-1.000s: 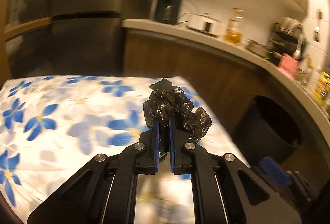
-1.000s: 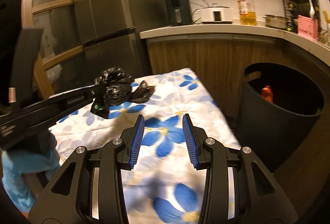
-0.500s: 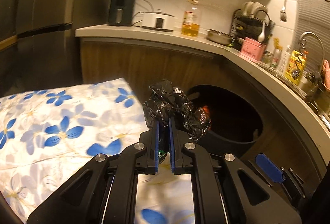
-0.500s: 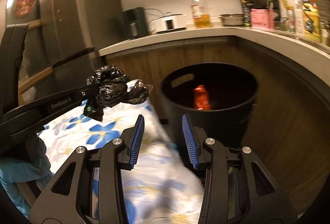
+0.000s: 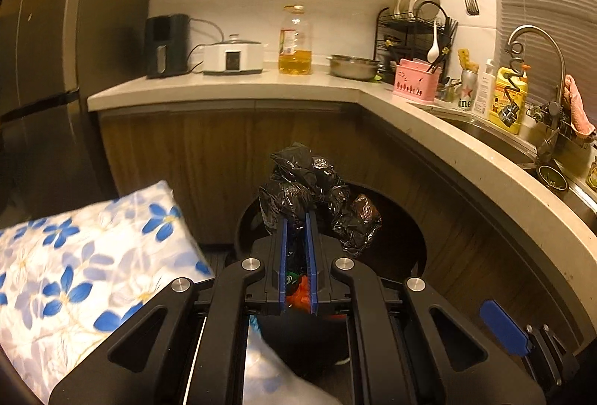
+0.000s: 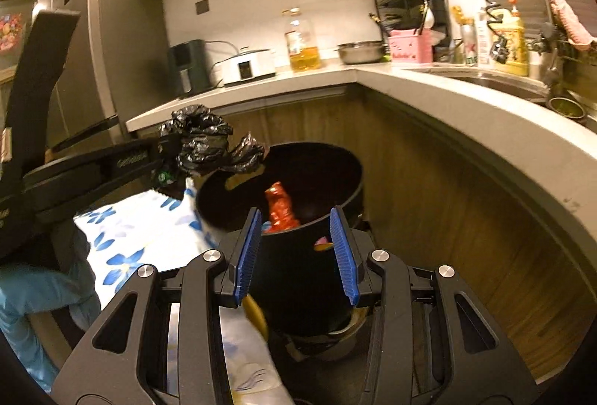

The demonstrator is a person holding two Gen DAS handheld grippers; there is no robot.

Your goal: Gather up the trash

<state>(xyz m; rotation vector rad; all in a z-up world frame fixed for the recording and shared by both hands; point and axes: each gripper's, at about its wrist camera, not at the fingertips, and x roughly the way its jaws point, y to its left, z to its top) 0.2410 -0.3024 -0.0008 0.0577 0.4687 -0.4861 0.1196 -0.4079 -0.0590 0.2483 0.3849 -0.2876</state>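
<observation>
My left gripper (image 5: 295, 218) is shut on a crumpled black plastic bag (image 5: 317, 192), held in the air just in front of the black trash bin (image 5: 403, 218). In the right wrist view the same bag (image 6: 209, 143) hangs at the bin's near-left rim, gripped by the left gripper (image 6: 168, 158). The bin (image 6: 298, 274) holds a red wrapper (image 6: 281, 207) and other scraps. My right gripper (image 6: 294, 248) stands open and empty, low in front of the bin's wall.
A table with a white cloth printed with blue flowers (image 5: 86, 255) lies left of the bin. A curved kitchen counter (image 5: 466, 151) wraps behind and to the right, with an oil bottle (image 5: 294, 43), appliances, a dish rack and a sink. A fridge (image 6: 108, 50) stands at the left.
Both grippers have swung right, from over the flowered table toward the bin. The black bag has stayed gripped by the left gripper. The right gripper has stayed open.
</observation>
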